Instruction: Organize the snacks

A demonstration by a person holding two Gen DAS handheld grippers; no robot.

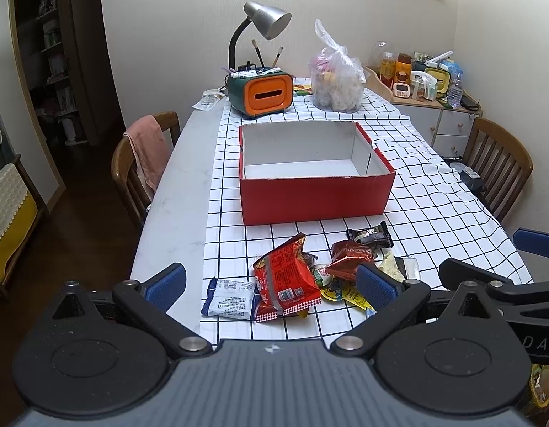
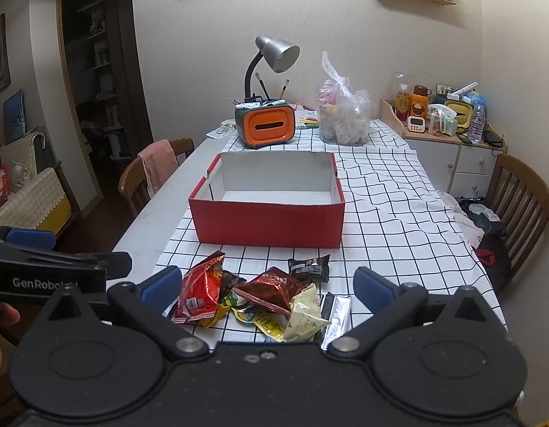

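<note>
A red cardboard box (image 1: 315, 195) with a white, empty inside stands open on the checked cloth; it also shows in the right wrist view (image 2: 267, 226). In front of it lies a pile of snack packets: a big red packet (image 1: 287, 279), a blue-white packet (image 1: 230, 298), a dark red packet (image 1: 349, 258), a black packet (image 1: 372, 236) and yellow packets (image 1: 340, 293). The right wrist view shows the red packet (image 2: 201, 290), the dark red packet (image 2: 271, 286), the black packet (image 2: 310, 267), a pale packet (image 2: 304, 315). My left gripper (image 1: 271, 284) is open above the pile. My right gripper (image 2: 267, 284) is open above it too.
At the table's far end stand an orange-green tissue box (image 1: 262, 94) with a desk lamp (image 1: 267, 21) and a clear plastic bag (image 1: 336, 82). Wooden chairs stand left (image 1: 139, 163) and right (image 1: 498, 167). A cluttered cabinet (image 1: 424, 106) is at the back right.
</note>
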